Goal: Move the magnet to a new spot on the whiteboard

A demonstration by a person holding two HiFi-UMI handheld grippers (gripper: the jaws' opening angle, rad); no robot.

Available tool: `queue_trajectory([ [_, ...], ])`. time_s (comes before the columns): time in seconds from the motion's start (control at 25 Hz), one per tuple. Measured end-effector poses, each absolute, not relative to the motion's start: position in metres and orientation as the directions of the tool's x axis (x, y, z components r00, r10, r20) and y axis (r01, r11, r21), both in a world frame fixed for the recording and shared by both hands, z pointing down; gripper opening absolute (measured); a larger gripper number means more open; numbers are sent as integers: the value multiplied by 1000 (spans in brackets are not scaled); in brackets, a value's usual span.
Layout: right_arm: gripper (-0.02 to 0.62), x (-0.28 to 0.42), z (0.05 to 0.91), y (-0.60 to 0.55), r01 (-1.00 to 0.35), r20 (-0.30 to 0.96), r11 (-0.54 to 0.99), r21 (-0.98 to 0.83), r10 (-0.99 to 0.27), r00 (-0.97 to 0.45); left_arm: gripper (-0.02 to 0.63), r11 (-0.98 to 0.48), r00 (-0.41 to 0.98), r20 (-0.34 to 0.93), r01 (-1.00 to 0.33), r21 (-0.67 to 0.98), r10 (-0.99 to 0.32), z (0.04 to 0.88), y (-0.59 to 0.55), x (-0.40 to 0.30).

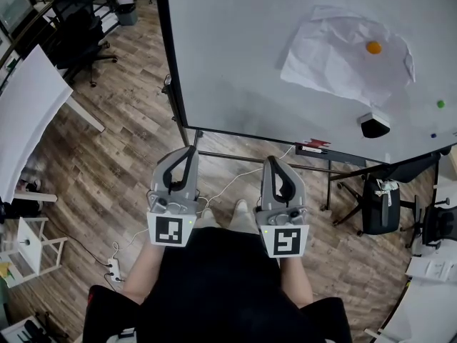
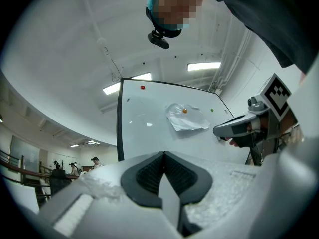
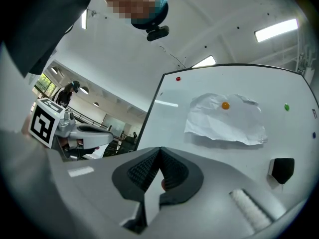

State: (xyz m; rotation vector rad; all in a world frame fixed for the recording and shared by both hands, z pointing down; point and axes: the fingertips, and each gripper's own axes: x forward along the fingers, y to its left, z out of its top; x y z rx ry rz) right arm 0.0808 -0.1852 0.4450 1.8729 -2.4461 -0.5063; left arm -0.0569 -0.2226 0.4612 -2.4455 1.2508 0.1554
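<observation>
- The large white whiteboard [image 1: 235,63] filled the head view from 12 to 3 o'clock, standing over a brown wood-plank floor [image 1: 107,156].
- The small round orange magnet [image 1: 373,47] sat on the board towards 2 o'clock. It pinned a crumpled sheet of white paper [image 1: 335,66] near the sheet's upper right part.
- A small round green magnet [image 1: 440,103] lay at 4 o'clock from the orange one, apart from the paper. A black-and-white block eraser [image 1: 374,125] clung to the board just below the paper's lower edge.
- A tiny round red magnet [image 3: 178,78] showed near the board's top left corner in the right gripper view.
- The left claw [image 1: 191,151] was held close in front of the person's body at 7 o'clock, well short of the board. Its ribbed jaws were pressed together with nothing between them.
- The right claw [image 1: 270,160] was just beside it at 5 o'clock, pointing the same way. Its jaws were likewise pressed together at the tips and carried nothing.
- Neither claw touched the board, the paper or any magnet.
</observation>
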Motion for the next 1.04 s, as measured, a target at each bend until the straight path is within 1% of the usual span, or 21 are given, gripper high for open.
queue_trajectory([
  [1.04,-1,84,445,-184,-940,-178,228,254,-944,-277,2,-525,588,-253,-805,-277,-768,468,-225,-58],
])
